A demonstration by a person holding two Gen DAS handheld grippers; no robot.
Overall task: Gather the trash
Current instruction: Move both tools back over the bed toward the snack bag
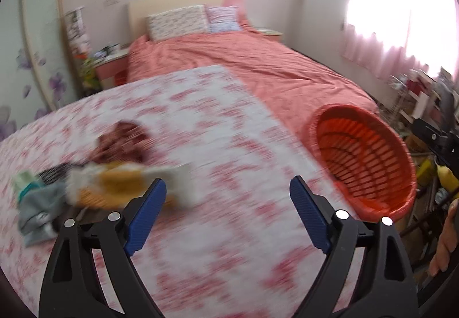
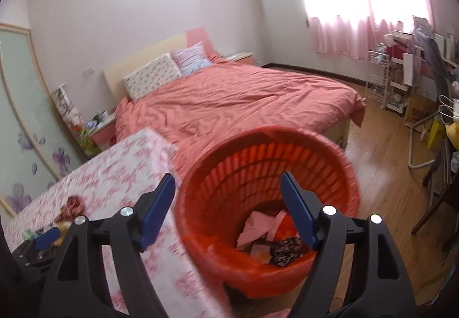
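Note:
A blurred heap of trash [image 1: 114, 186] lies on the table's flowered cloth [image 1: 215, 123]: yellow-and-white wrappers, a dark red piece [image 1: 120, 143] and a grey-green scrap [image 1: 34, 203]. My left gripper [image 1: 228, 181] stands open just right of the heap, nothing between its blue pads. A red slatted basket [image 1: 358, 146] stands off the table's right edge. In the right wrist view my right gripper [image 2: 228, 177] is open above that basket [image 2: 243, 169], holding nothing. Inside lie pink paper [image 2: 255, 227] and a dark patterned piece [image 2: 287, 250].
A bed with a red cover [image 2: 243, 100] and two pillows fills the room behind the table. A nightstand [image 2: 100, 128] stands at its left. Shelves and boxes [image 2: 401, 74] line the right wall over a wooden floor [image 2: 381, 151]. A hand [image 1: 444, 240] shows at the right edge.

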